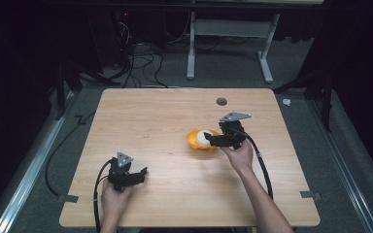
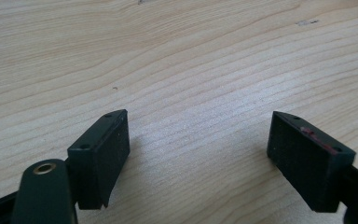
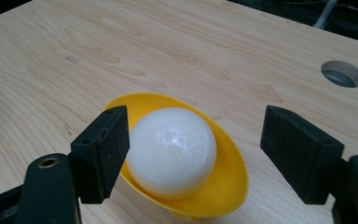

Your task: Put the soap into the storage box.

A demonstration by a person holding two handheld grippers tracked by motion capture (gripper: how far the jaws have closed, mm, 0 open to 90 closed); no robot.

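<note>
1. Two things sit just right of centre in the high view: a white ball (image 3: 170, 151) inside a yellow bowl (image 3: 226, 179).
2. Right gripper (image 3: 193, 154) straddles the ball, jaws apart, right pad clear.
3. Left gripper (image 2: 198, 154), lower left, gapes over bare table (image 2: 177, 60).

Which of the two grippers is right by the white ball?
The right gripper: its open jaws sit by the white ball in the yellow bowl. The left gripper has only bare table ahead.

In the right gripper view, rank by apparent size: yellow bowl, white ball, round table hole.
1. Yellow bowl, largest.
2. White ball, sitting in it.
3. Table hole, smallest, though it lies farther from the camera, so its true size is unsure.
</note>
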